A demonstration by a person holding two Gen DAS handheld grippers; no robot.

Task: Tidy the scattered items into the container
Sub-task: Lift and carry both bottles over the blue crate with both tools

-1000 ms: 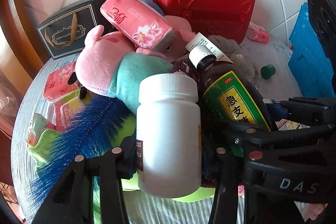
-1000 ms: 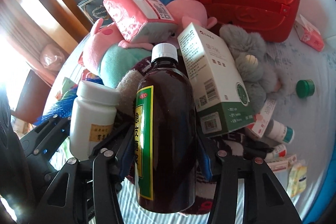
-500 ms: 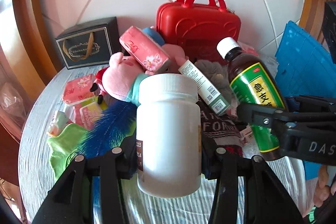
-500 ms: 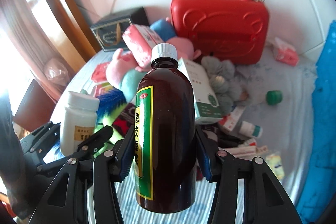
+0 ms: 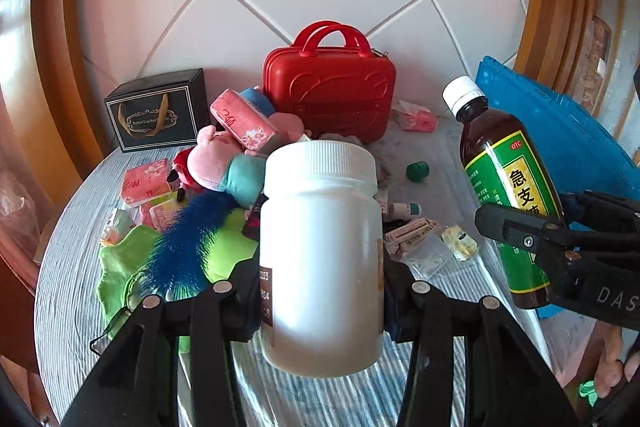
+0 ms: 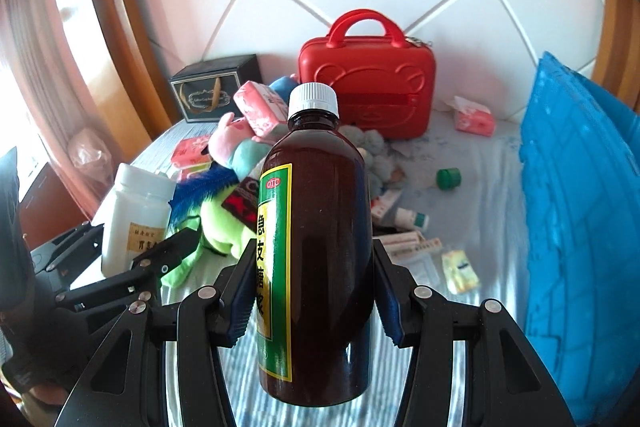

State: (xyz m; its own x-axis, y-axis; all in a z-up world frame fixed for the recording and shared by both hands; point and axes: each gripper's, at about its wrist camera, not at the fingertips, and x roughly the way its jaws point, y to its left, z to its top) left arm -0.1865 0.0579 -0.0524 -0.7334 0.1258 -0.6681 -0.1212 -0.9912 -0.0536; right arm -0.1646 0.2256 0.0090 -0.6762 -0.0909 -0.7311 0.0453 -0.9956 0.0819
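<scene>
My left gripper (image 5: 320, 291) is shut on a white plastic jar (image 5: 320, 251) and holds it upright above the table. My right gripper (image 6: 314, 291) is shut on a brown syrup bottle (image 6: 320, 239) with a green label and white cap, also held in the air. The bottle shows in the left wrist view (image 5: 504, 187), and the jar in the right wrist view (image 6: 134, 219). A blue crate (image 6: 580, 227) stands at the right. Scattered items stay on the table: a pink pig plush (image 5: 220, 163), tissue packs (image 5: 244, 121), a blue brush (image 5: 188, 243), small medicine boxes (image 5: 412, 231).
A red case (image 5: 332, 91) and a black gift box (image 5: 156, 111) stand at the back by the tiled wall. A green cap (image 5: 417, 171), a small vial (image 6: 414, 218) and a green cloth (image 5: 124, 267) lie on the striped tablecloth (image 5: 60, 267).
Both grippers have risen and pulled back from the pile, carrying the jar and the bottle. The pile looks smaller and farther, and the blue crate has come into view.
</scene>
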